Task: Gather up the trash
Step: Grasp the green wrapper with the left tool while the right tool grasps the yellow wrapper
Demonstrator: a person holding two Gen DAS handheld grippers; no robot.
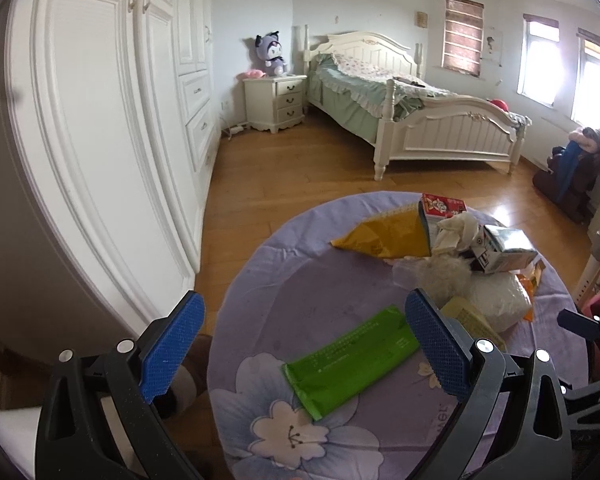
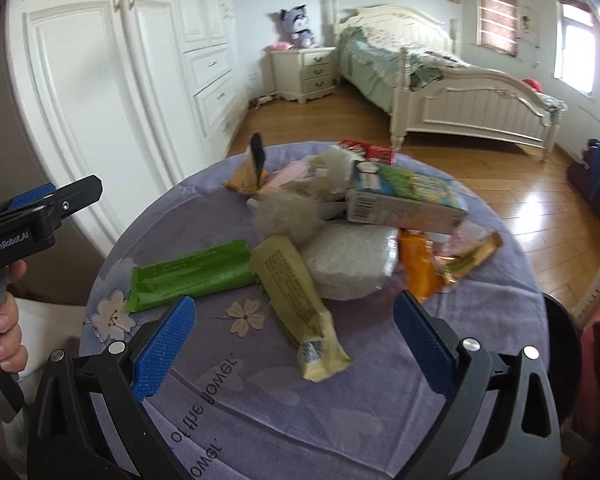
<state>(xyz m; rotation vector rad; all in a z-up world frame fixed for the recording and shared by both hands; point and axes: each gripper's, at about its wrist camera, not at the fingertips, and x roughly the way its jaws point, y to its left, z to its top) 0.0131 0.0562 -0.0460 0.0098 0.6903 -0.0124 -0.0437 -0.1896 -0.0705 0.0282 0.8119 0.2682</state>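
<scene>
The trash lay heaped toward the far half of the round table [image 2: 500, 304], which suited a sweep from the near side, where both grippers hung. The left gripper [image 1: 304, 348] had its fingers spread wide with nothing between the pads; they framed the green wrapper [image 1: 350, 358], which lay flat and alone, the easiest first pick. The right gripper [image 2: 294, 346] was likewise wide and empty, straddling the yellow wrapper [image 2: 298, 312], whose far end seemed tucked under the white wad [image 2: 348, 264], though blur made that uncertain. The carton [image 2: 404, 200] rested atop the heap, so pulling lower pieces could topple it. The near cloth was bare, giving room to descend. The orange packet [image 2: 418, 270] and gold wrapper [image 2: 474, 258] sat near the right edge, where a nudge could send them to the floor.
</scene>
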